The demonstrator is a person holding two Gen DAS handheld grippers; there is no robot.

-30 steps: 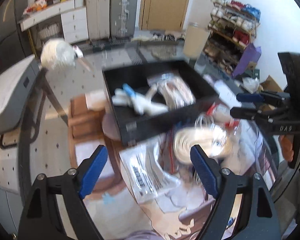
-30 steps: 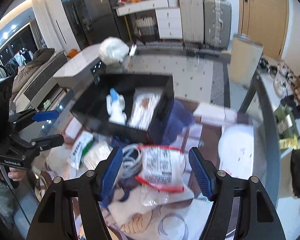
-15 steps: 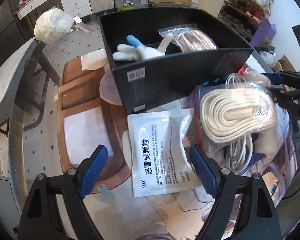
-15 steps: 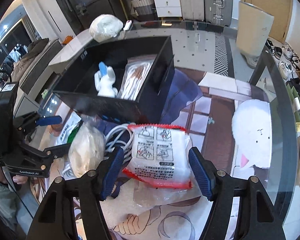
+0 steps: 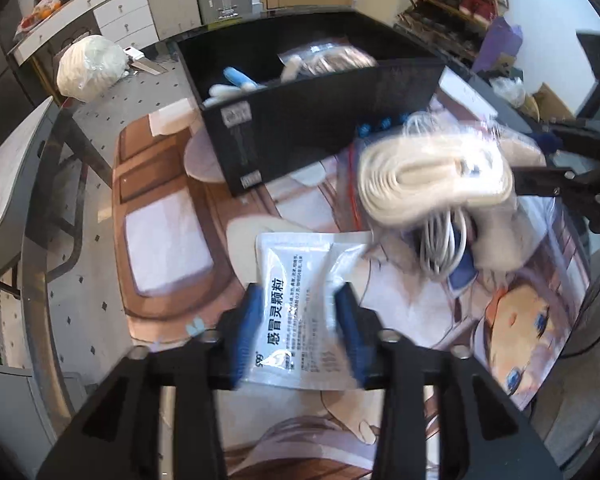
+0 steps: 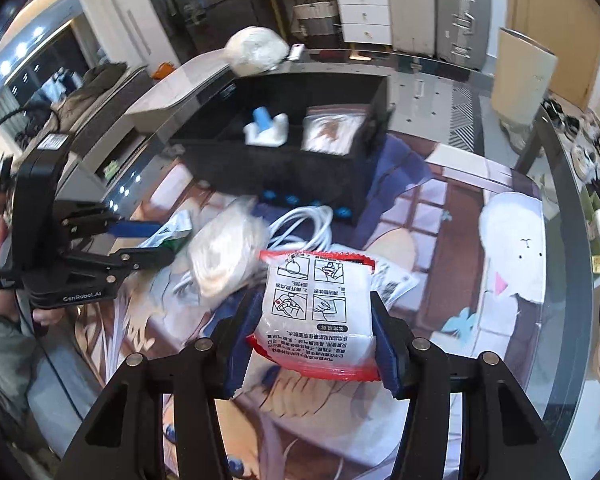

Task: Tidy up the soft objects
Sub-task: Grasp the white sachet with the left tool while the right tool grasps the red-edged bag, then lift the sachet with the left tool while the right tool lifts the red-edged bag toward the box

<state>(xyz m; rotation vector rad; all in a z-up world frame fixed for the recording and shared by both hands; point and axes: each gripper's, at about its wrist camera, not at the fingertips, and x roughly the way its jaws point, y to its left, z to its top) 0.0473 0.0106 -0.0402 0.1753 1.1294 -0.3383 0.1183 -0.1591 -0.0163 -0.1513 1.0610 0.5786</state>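
My left gripper [image 5: 300, 320] is shut on a white medicine sachet [image 5: 300, 280] that lies on the printed mat. My right gripper [image 6: 312, 336] is shut on a white bag with red edges [image 6: 316, 312]. A clear bag of coiled cream cord [image 5: 432, 176] and a white cable [image 5: 444, 244] lie between them; the cord bag also shows in the right wrist view [image 6: 224, 252]. The black divided box [image 5: 320, 120] behind holds a white and blue glove [image 6: 266, 130] and a bagged item [image 6: 332, 132].
The printed mat [image 5: 500, 320] covers a glass table whose edge [image 6: 572, 240] runs along the right. A white plush bundle [image 5: 90, 66] sits beyond the box. A thin white packet [image 6: 396, 282] lies beside the red-edged bag.
Both grippers moved down and closed: the left on the white sachet, the right on the red-edged bag. The cord bag shifted slightly.
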